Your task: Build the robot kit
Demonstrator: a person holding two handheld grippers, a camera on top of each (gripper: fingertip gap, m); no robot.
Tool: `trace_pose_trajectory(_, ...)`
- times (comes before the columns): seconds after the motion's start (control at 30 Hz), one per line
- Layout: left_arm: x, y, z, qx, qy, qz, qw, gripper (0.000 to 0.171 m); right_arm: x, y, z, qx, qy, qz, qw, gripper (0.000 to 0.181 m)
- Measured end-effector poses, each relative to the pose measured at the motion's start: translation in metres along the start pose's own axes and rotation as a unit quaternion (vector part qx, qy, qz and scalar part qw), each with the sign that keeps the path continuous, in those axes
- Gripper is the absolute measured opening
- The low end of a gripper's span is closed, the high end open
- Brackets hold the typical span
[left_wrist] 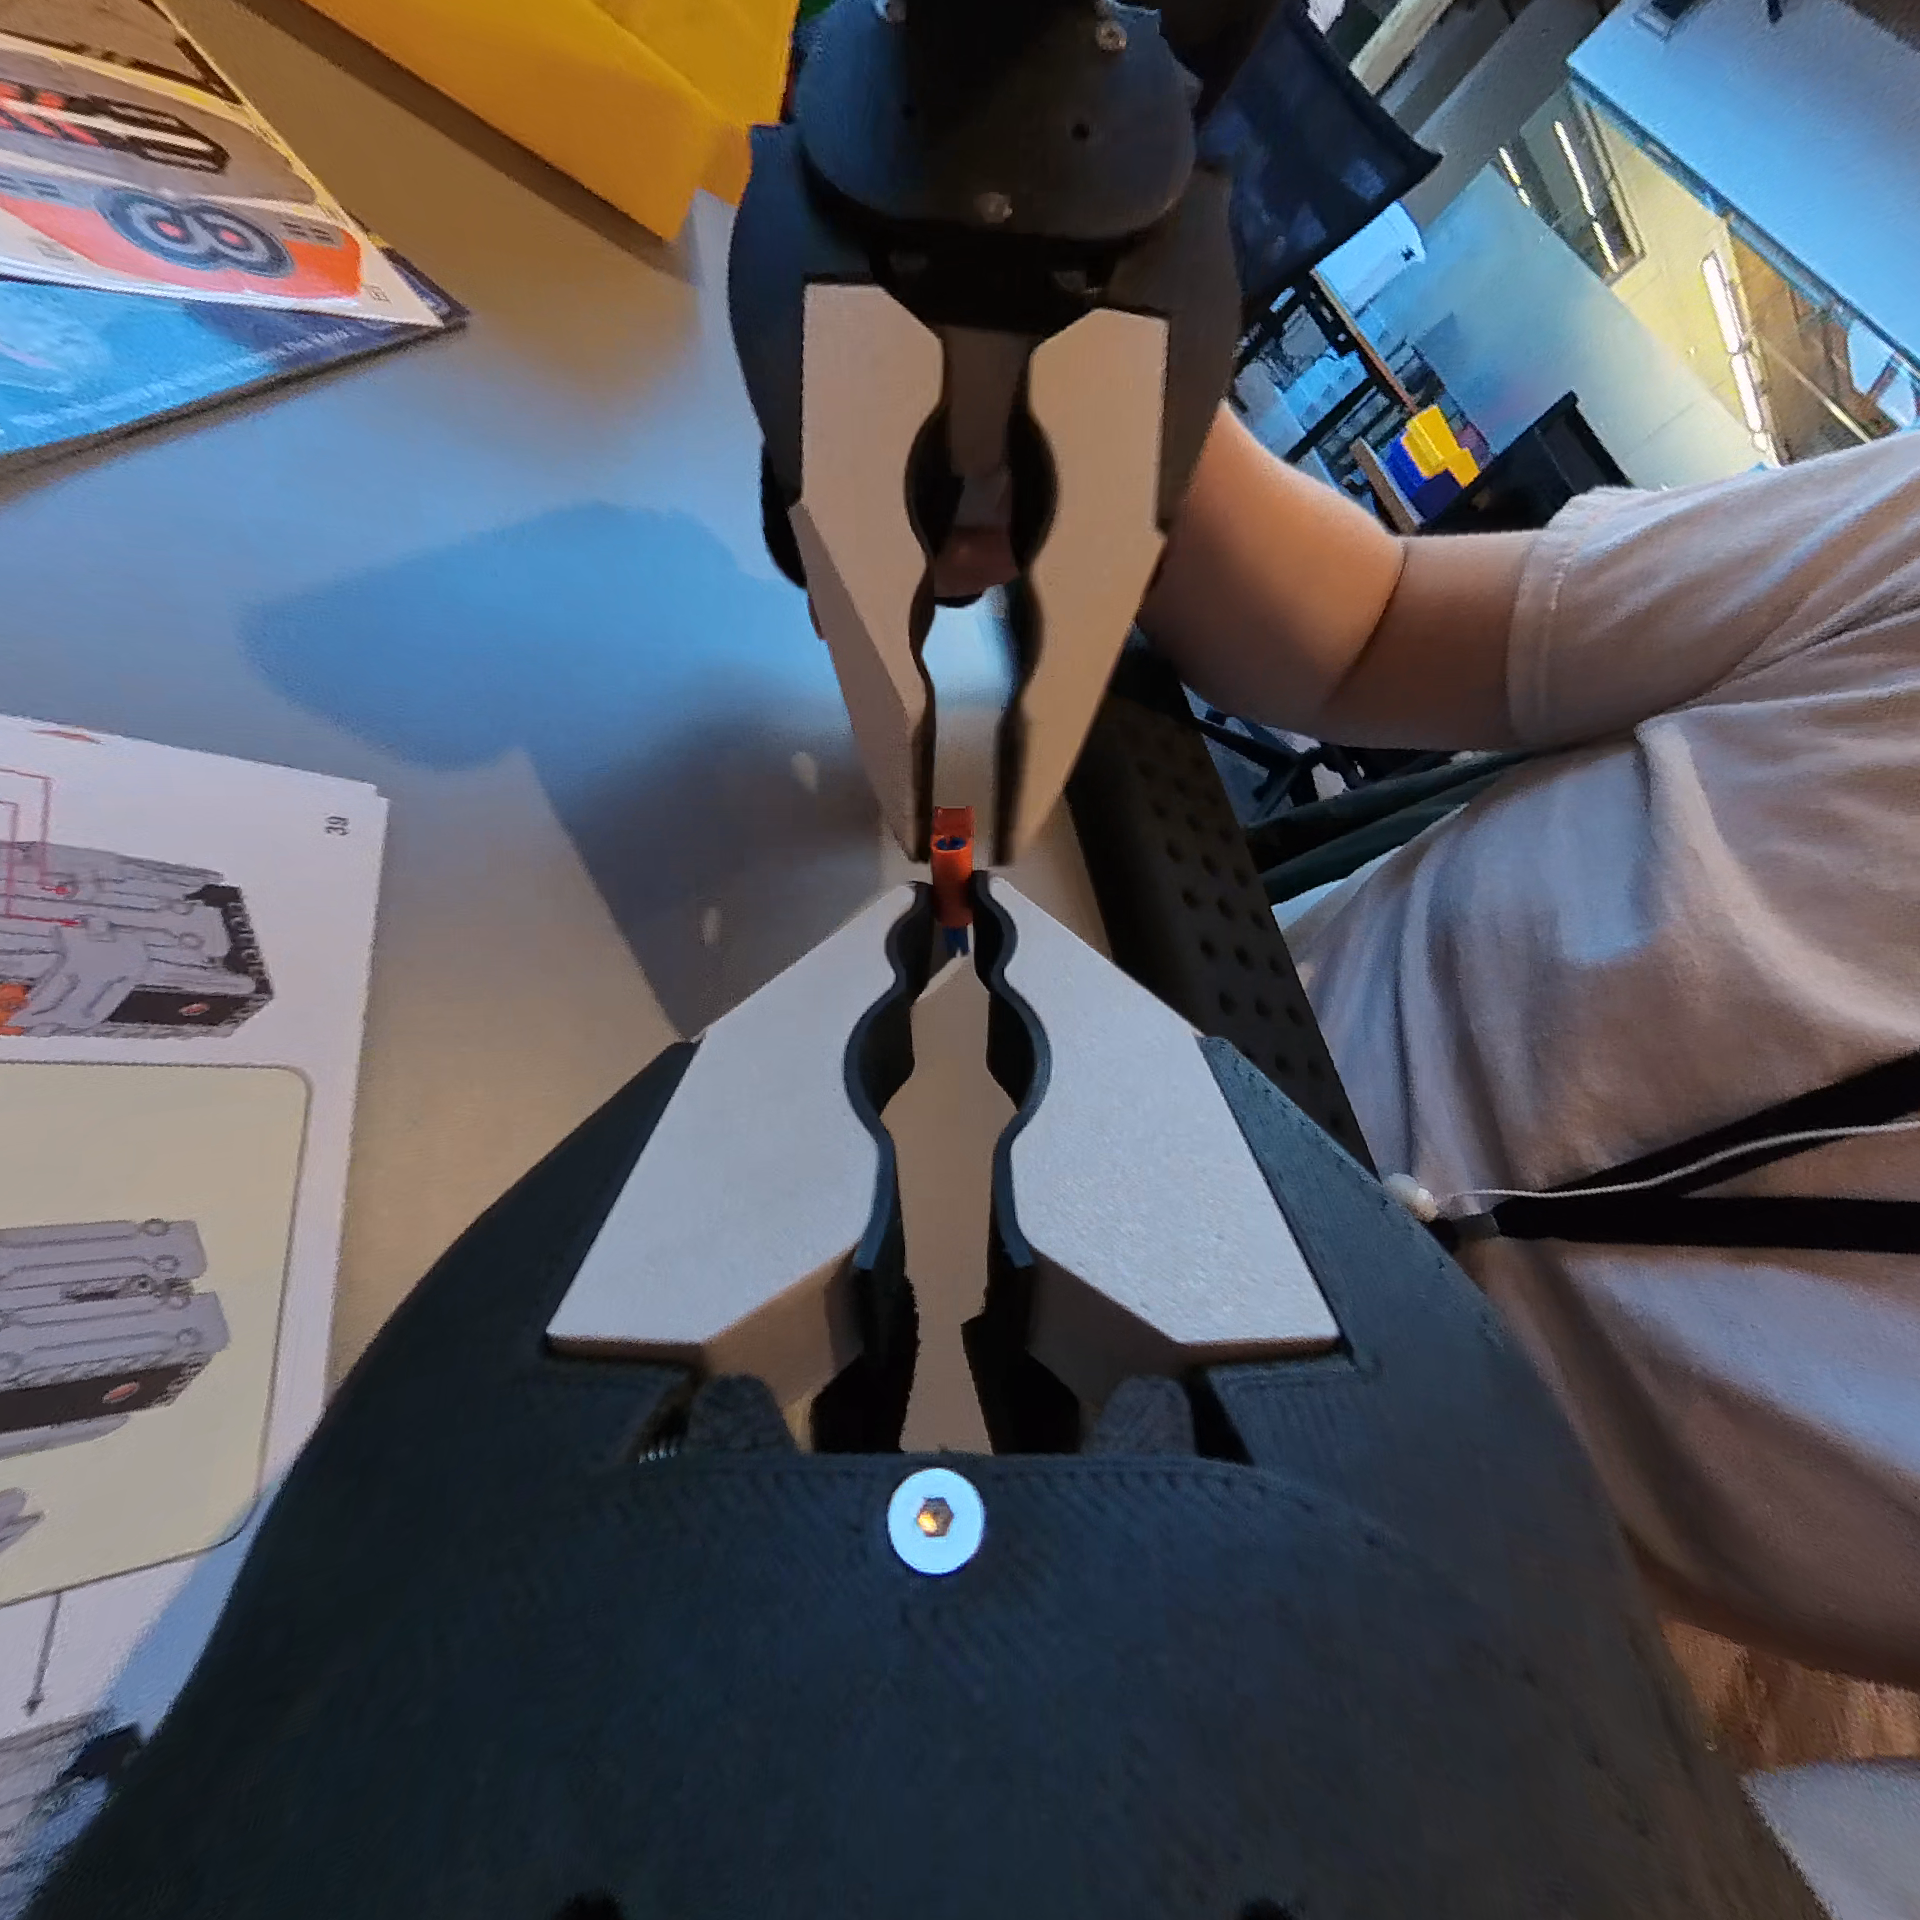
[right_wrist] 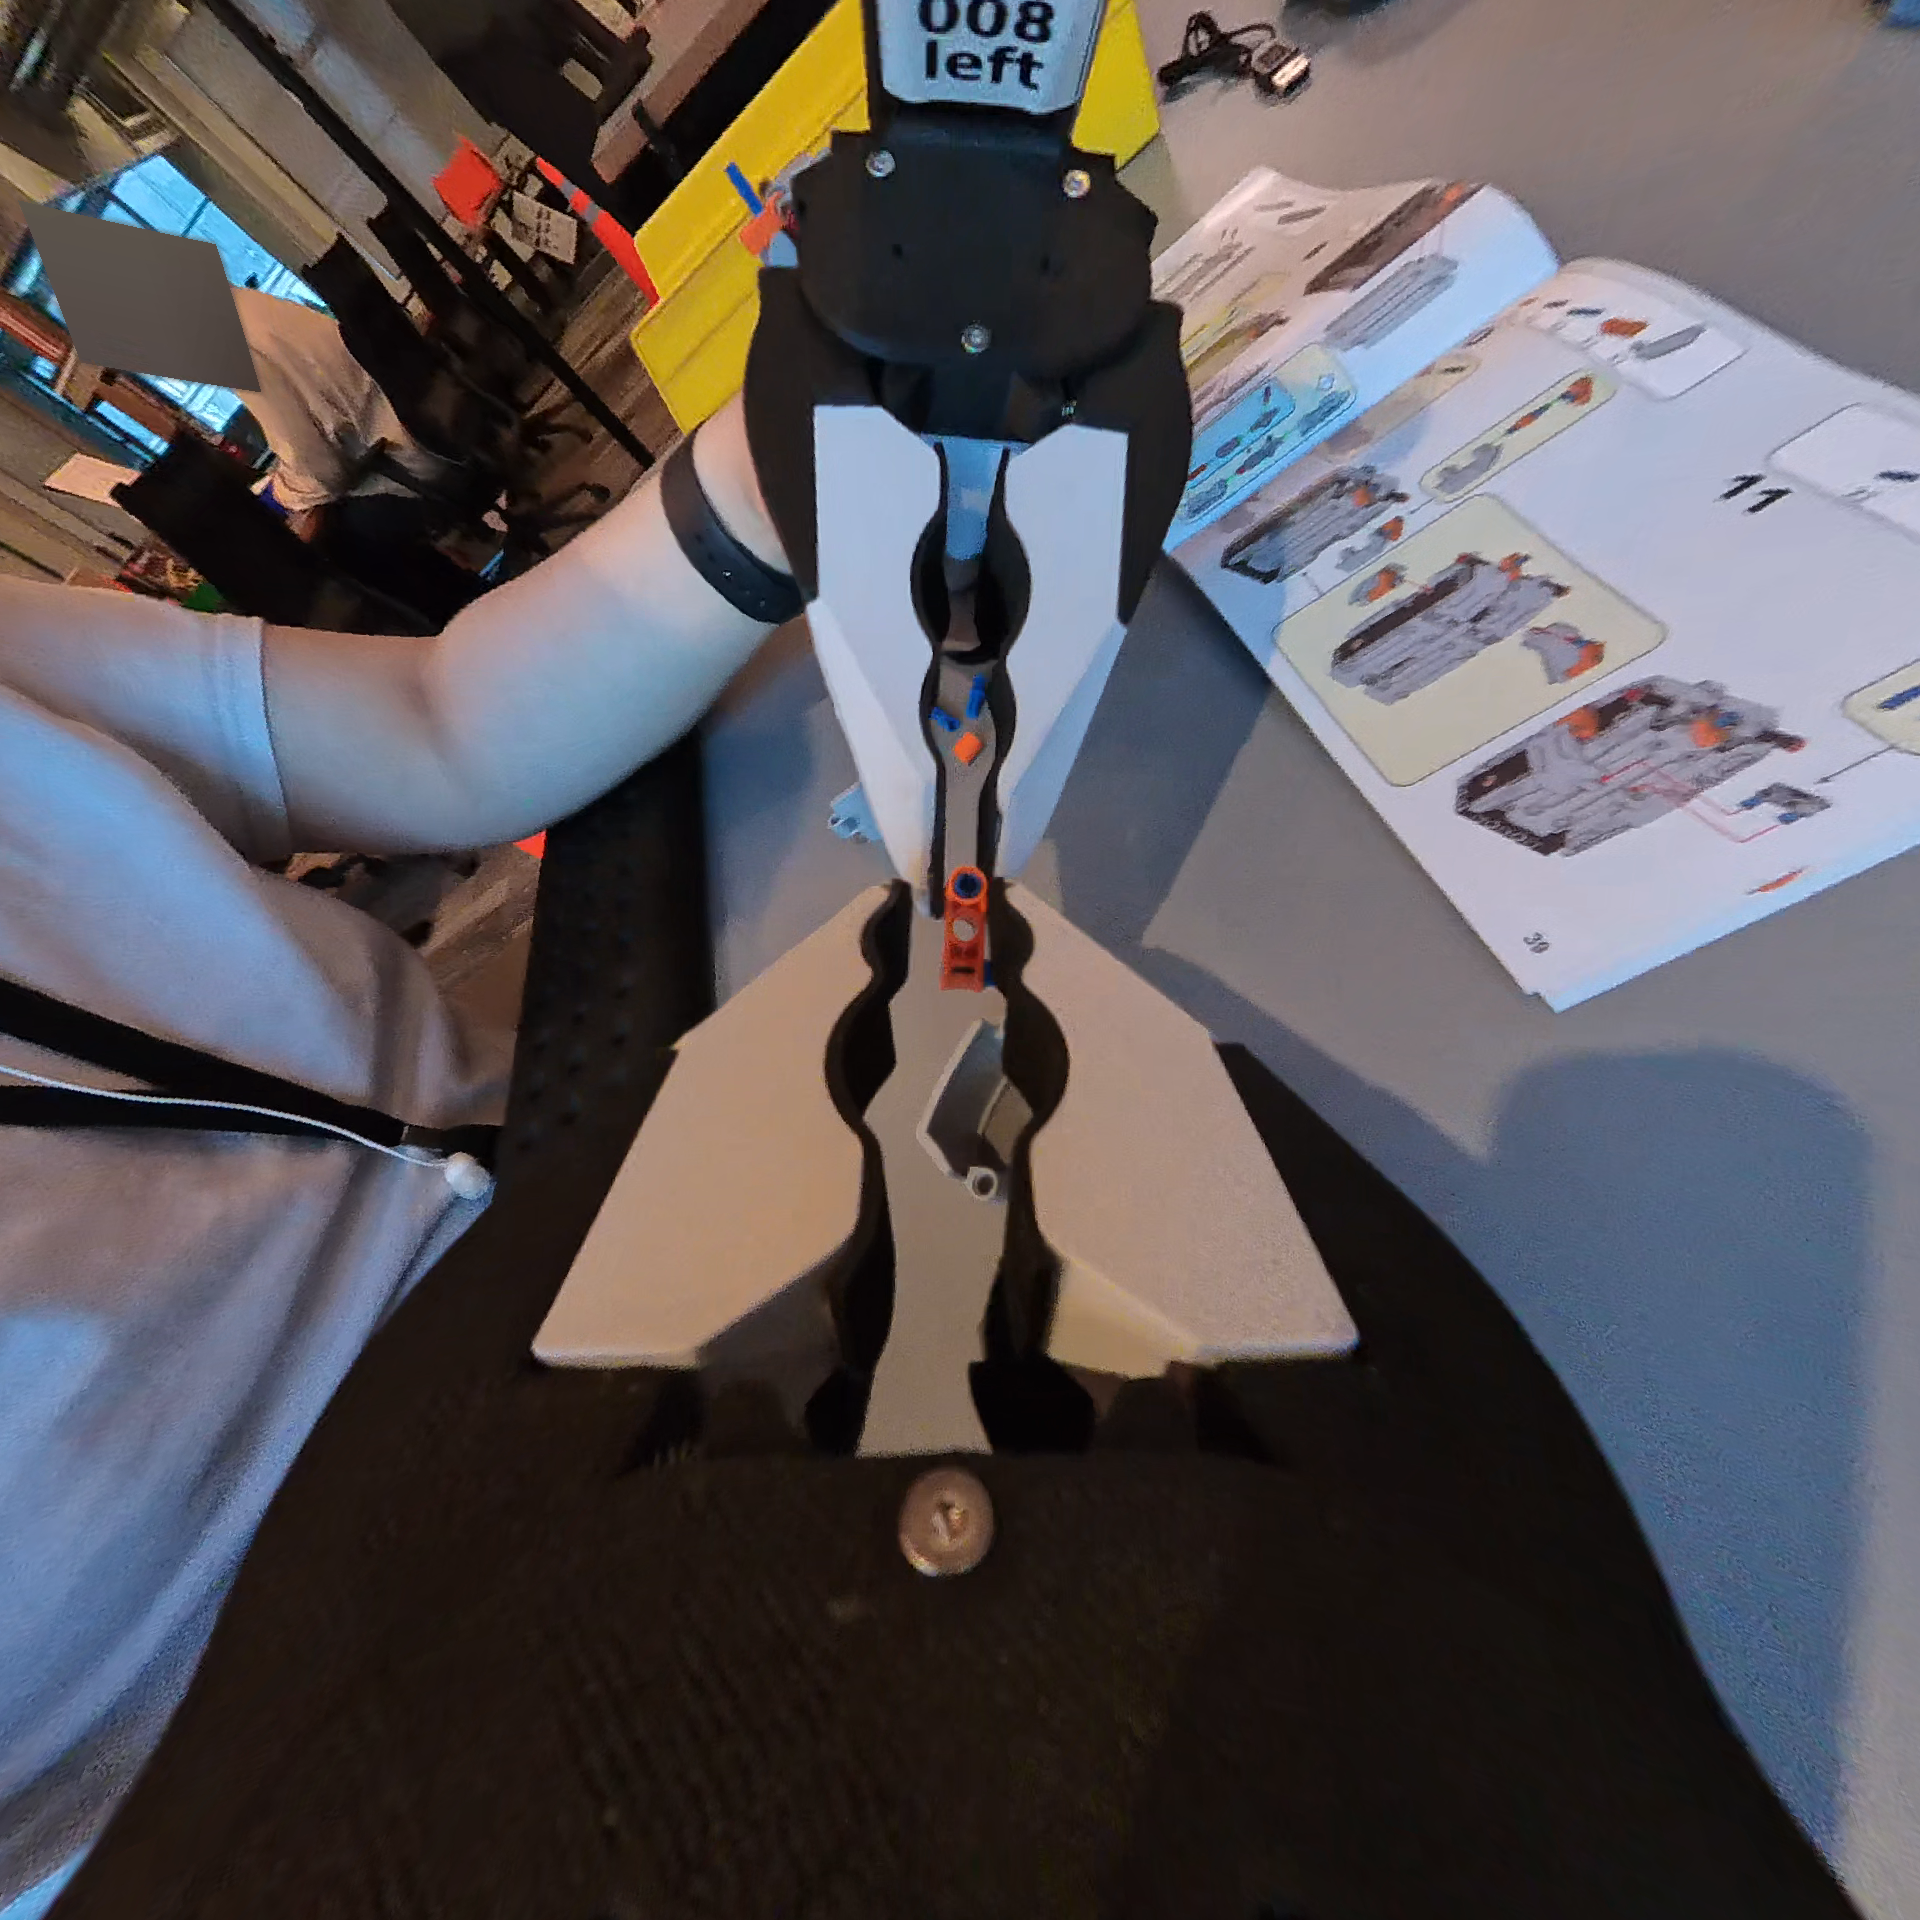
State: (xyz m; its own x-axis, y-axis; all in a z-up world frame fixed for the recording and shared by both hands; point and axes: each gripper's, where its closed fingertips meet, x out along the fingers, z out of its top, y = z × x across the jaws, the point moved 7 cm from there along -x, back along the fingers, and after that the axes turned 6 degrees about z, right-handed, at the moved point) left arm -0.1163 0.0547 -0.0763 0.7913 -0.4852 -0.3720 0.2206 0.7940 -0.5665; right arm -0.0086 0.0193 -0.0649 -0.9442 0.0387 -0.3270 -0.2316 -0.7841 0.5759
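A small orange connector (left_wrist: 952,871) with a blue pin (left_wrist: 954,940) in it hangs above the grey table (left_wrist: 499,436), between two grippers that meet tip to tip. My left gripper (left_wrist: 950,902) is shut on its lower end. My right gripper (right_wrist: 954,914) faces it with its jaws a narrow gap apart around the connector (right_wrist: 964,935); grey table shows between the piece and one finger. In the left wrist view the right gripper (left_wrist: 961,847) comes down from the top. In the right wrist view the left gripper (right_wrist: 961,868) does the same.
An open instruction booklet (right_wrist: 1507,623) lies on the table; it also shows in the left wrist view (left_wrist: 156,1039). A grey curved part (right_wrist: 971,1122) and small orange and blue bits (right_wrist: 966,743) lie below the grippers. A yellow bin (right_wrist: 717,270) stands behind. The person's arms and torso (left_wrist: 1662,935) are close by. My two grippers' fingertips are within a few centimetres of each other.
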Motion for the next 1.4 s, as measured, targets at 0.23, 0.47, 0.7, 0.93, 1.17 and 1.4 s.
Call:
trace_pose_trajectory(0.23,-0.006,-0.005,0.0,0.013,-0.022,-0.031,0.999,0.025,-0.008,0.009,-0.001,-0.019,-0.062,-0.001,0.998,0.006)
trace_pose_trajectory(0.47,-0.004,-0.011,0.012,0.017,-0.073,-0.056,0.996,0.0,-0.02,0.011,0.002,-0.036,-0.157,-0.019,0.987,0.006)
trace_pose_trajectory(0.7,-0.01,-0.006,0.017,-0.002,-0.101,-0.037,0.994,0.001,-0.028,0.007,-0.001,-0.024,-0.195,-0.01,0.98,0.006)
trace_pose_trajectory(0.93,-0.006,-0.009,0.018,0.049,-0.109,0.003,0.993,0.014,-0.028,0.005,0.001,-0.021,-0.222,-0.002,0.975,0.006)
trace_pose_trajectory(1.17,-0.004,-0.011,0.027,0.013,-0.139,-0.029,0.99,0.019,-0.034,0.006,0.004,-0.033,-0.257,0.006,0.966,0.006)
trace_pose_trajectory(1.4,-0.007,-0.007,0.026,0.047,-0.139,0.023,0.989,0.022,-0.03,0.008,0.004,-0.054,-0.248,-0.009,0.967,0.006)
